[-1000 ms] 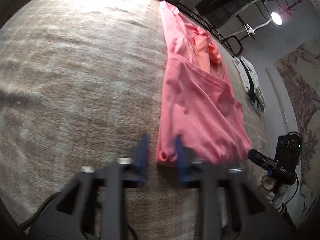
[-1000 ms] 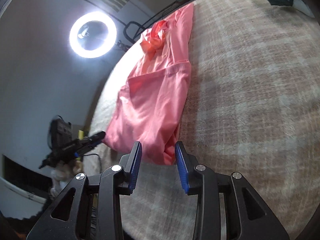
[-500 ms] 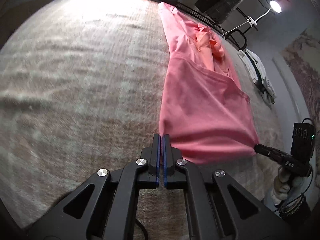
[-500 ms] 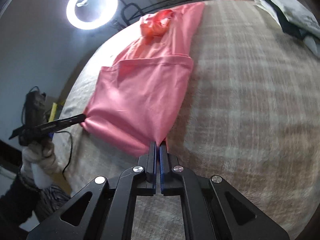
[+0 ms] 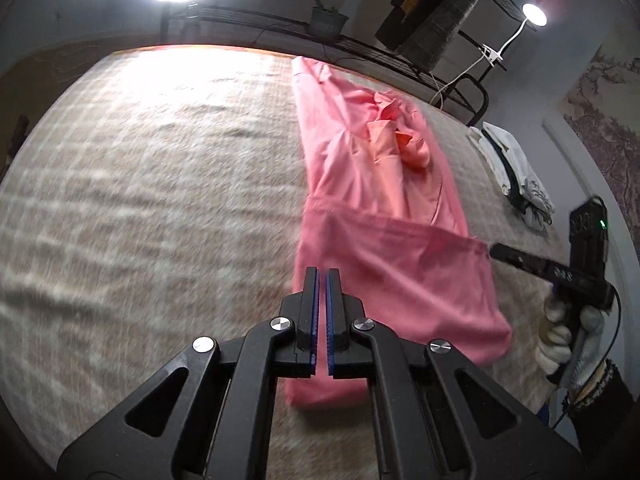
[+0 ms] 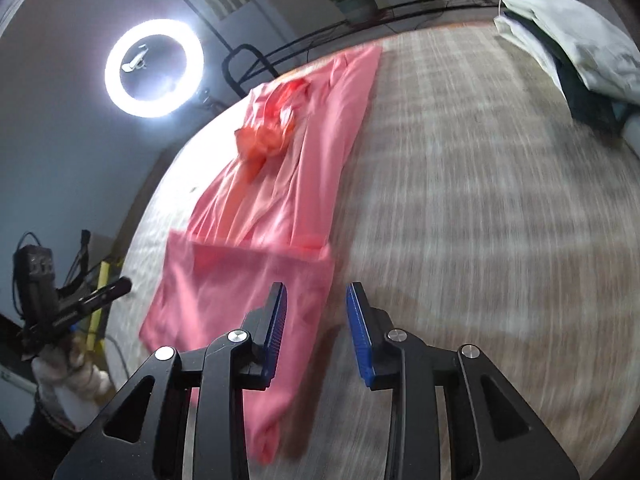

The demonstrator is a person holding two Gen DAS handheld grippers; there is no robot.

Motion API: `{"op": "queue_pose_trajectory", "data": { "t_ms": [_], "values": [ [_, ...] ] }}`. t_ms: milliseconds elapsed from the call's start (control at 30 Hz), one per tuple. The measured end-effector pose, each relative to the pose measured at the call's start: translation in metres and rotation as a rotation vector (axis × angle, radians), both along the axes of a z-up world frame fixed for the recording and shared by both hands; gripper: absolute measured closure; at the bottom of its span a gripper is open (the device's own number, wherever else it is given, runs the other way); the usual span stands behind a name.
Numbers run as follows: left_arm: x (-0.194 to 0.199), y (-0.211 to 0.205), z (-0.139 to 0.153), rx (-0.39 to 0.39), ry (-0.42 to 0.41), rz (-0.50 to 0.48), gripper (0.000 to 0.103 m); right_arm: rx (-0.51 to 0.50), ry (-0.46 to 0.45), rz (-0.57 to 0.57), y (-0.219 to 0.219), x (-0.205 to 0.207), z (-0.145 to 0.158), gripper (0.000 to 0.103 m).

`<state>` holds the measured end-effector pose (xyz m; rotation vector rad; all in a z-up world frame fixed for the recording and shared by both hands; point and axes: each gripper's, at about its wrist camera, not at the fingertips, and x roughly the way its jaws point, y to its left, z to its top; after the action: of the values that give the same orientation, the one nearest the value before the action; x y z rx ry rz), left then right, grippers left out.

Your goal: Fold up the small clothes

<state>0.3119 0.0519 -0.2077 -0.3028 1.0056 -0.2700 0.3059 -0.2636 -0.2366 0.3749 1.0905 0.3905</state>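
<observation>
I am looking at one pink garment point(image 5: 384, 264) lying lengthwise on the beige bed cover point(image 5: 152, 208), its near hem already doubled over the body so a fold edge is crossing it from 9 to 3 o'clock. I judge that flap is lying there as the first fold. My left tongs point(image 5: 321, 320) are pressed nearly together over the flap's left side; I cannot tell whether cloth is caught between them. My right tongs point(image 6: 316, 332) are standing apart above the flap's right edge, gripping nothing, as I read it. I am counting one garment in work, two tongs, and one pile of white and dark clothes point(image 6: 576, 60) waiting at 2 o'clock in the right view.
</observation>
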Motion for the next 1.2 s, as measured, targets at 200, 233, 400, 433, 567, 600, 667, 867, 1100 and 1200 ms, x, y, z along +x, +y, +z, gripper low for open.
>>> {"op": "queue_pose_trajectory", "data": {
  "t_ms": [200, 233, 400, 433, 567, 600, 667, 867, 1100, 1200],
  "values": [
    [0.016, -0.024, -0.008, -0.026, 0.014, -0.035, 0.103, 0.075, -0.007, -0.053, -0.017, 0.062, -0.007, 0.072],
    [0.018, -0.026, -0.011, -0.033, 0.023, -0.038, 0.103, 0.095, -0.001, -0.062, -0.018, 0.073, -0.01, 0.072],
    [0.022, -0.034, -0.015, -0.04, 0.027, -0.052, 0.103, 0.176, 0.029, -0.086, -0.017, 0.119, -0.026, 0.072],
    [0.023, -0.036, -0.015, -0.034, 0.023, -0.055, 0.103, 0.174, 0.03, -0.083, -0.013, 0.124, -0.028, 0.072],
    [0.026, -0.037, -0.018, -0.018, 0.018, -0.056, 0.103, -0.031, 0.008, -0.021, 0.011, 0.135, -0.027, 0.103],
    [0.027, -0.036, -0.02, -0.012, 0.019, -0.053, 0.103, -0.076, -0.012, -0.003, 0.015, 0.134, -0.024, 0.103],
    [0.029, -0.033, -0.022, -0.013, 0.024, -0.047, 0.103, -0.156, -0.024, 0.022, 0.021, 0.136, -0.019, 0.102],
    [0.042, -0.015, -0.007, -0.028, 0.004, -0.019, 0.103, -0.186, -0.071, -0.002, 0.016, 0.135, 0.004, 0.1],
    [0.119, 0.009, 0.012, -0.028, -0.012, -0.027, 0.092, -0.074, -0.084, -0.011, 0.0, 0.143, 0.015, 0.1],
    [0.16, 0.017, 0.008, -0.062, 0.003, -0.017, 0.066, -0.046, -0.079, -0.036, -0.003, 0.157, 0.012, 0.084]
  ]
}}
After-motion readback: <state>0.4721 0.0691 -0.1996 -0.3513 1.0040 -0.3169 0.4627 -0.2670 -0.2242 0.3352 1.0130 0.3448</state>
